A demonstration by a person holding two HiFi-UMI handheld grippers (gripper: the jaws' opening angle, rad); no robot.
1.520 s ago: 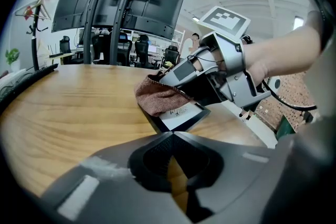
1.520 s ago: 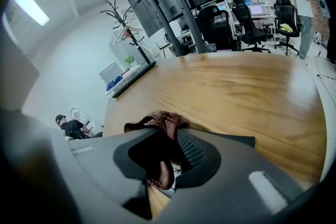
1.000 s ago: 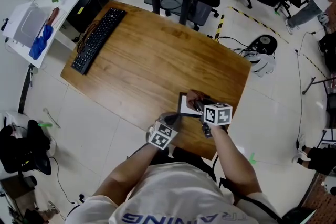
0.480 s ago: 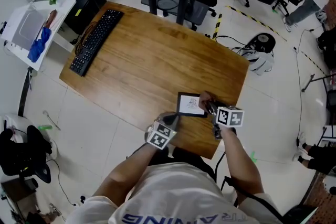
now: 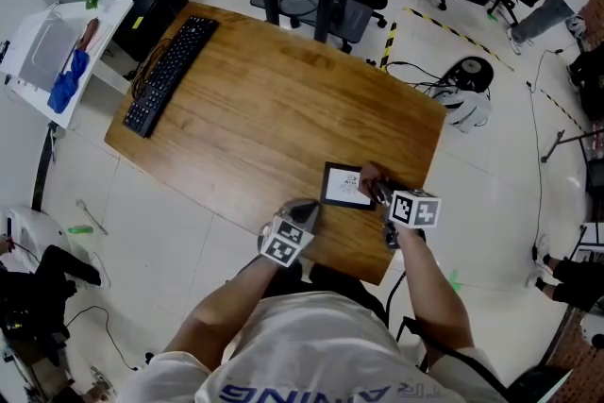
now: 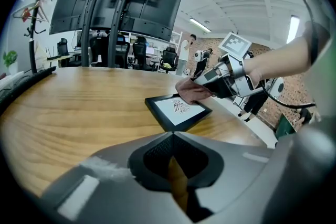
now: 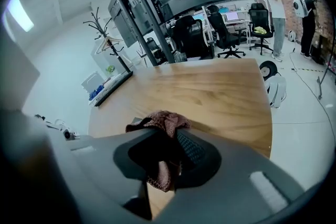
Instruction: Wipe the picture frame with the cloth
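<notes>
Head view: picture frame (image 5: 345, 186) lies flat by the worktop's (image 5: 264, 109) near edge, cloth (image 5: 368, 175) touching its right side. Right tool (image 7: 167, 139) clamps the limp cloth; left tool (image 6: 172, 135) closed, empty. Frame judged light, rigid, slide-prone; brace its border.

Open table (image 5: 283, 99) far and left of the picture frame (image 5: 344, 186); only a keyboard (image 5: 172, 71) lines the far-left edge.
</notes>
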